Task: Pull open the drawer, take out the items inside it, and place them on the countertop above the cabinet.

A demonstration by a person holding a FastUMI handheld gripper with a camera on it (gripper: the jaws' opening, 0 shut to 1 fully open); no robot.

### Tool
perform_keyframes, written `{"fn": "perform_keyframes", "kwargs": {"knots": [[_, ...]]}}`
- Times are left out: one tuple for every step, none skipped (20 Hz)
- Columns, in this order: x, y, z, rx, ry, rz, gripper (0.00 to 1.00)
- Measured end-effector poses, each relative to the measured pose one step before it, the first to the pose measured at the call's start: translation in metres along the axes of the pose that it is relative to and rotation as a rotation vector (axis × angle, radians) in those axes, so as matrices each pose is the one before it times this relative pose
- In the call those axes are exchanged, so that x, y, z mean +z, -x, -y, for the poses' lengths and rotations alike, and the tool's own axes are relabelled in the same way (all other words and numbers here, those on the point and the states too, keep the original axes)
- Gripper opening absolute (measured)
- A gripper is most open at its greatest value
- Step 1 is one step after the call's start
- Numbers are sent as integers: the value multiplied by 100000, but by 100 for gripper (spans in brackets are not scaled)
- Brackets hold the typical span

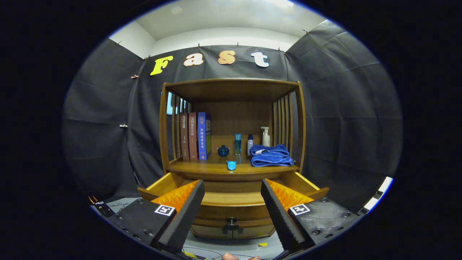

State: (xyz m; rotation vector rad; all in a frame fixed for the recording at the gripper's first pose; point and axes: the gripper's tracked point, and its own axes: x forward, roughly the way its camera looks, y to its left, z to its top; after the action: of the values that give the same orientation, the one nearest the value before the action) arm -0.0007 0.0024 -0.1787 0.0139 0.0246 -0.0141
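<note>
Drawer (231,198) is already pulled out under the countertop (216,168), and a small blue cup (231,165) sits at the counter's front edge; a careless set-down next to it could nudge it off, probably. The gripper (232,213) is spread wide, holding nothing; it hangs level in front of the drawer, fingers pointing straight at the cabinet (164,126).
</note>
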Motion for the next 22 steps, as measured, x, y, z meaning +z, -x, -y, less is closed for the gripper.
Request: {"fn": "perform_keyframes", "kwargs": {"knots": [[-1404, -270, 371, -419, 149, -1328, 99], [-1348, -457, 292, -678, -89, -1394, 99], [-1171, -410, 326, -679, -310, -1014, 99], [-1028, -518, 331, -573, -592, -902, 99], [-958, -707, 301, -960, -627, -824, 99], [-955, -754, 196, -636, -144, -1273, 99], [-925, -780, 218, -448, 162, -1766, 99], [-717, -558, 46, 113, 149, -1651, 100], [-445, -640, -47, 253, -85, -971, 100], [-370, -650, -44, 326, -75, -493, 100], [-329, -542, 19, 114, 216, -555, 100], [-410, -394, -18, 349, 2, -871, 99], [-432, -350, -196, 1373, -505, -1269, 100], [123, 340, -112, -16, -163, 2469, 100], [396, -124, 155, 132, 1012, 940, 100], [-344, -153, 54, -91, 799, 246, 100], [146, 17, -156, -81, 301, 1217, 100], [4, -185, -53, -148, 389, 217, 100], [66, -78, -54, -193, 108, 670, 99], [-14, -370, -31, -7, -162, -917, 100], [57, -433, -132, 217, -580, -280, 99], [31, -592, -64, 213, -606, -788, 99]]}}
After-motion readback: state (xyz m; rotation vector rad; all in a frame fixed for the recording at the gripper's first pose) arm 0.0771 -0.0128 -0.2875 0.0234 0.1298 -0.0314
